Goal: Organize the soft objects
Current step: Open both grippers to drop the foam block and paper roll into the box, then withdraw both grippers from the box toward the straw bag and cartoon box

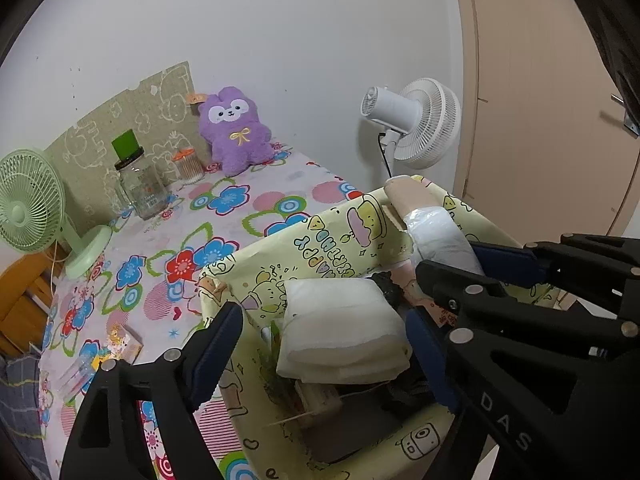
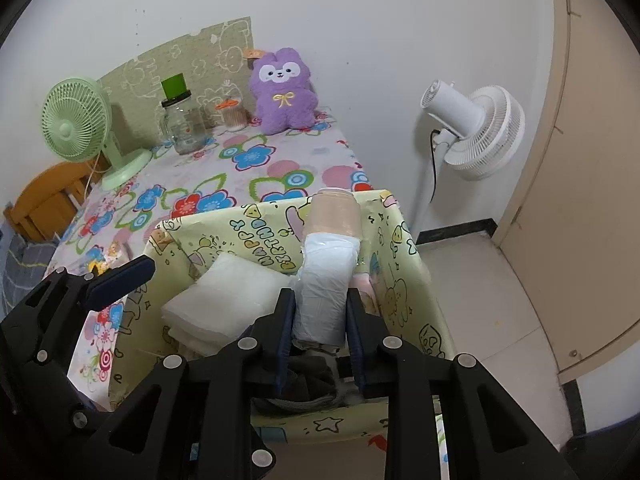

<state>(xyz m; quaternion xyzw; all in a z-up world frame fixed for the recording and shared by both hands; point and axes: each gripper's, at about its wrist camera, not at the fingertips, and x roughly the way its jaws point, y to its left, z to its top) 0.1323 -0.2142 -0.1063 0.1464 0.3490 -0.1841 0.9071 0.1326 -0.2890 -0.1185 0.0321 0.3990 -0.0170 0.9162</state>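
Note:
A yellow cartoon-print storage box stands at the near edge of the flowered table. Inside it lies a white folded soft pad. My right gripper is shut on a white plastic-wrapped roll with a beige end, held over the box's far right side. My left gripper is open, its fingers on either side of the white pad. A purple plush toy sits upright at the table's back against the wall.
A green desk fan stands at the table's left. A glass jar with a green lid and a small orange-lidded jar stand near the plush. A white floor fan stands right, by a beige door.

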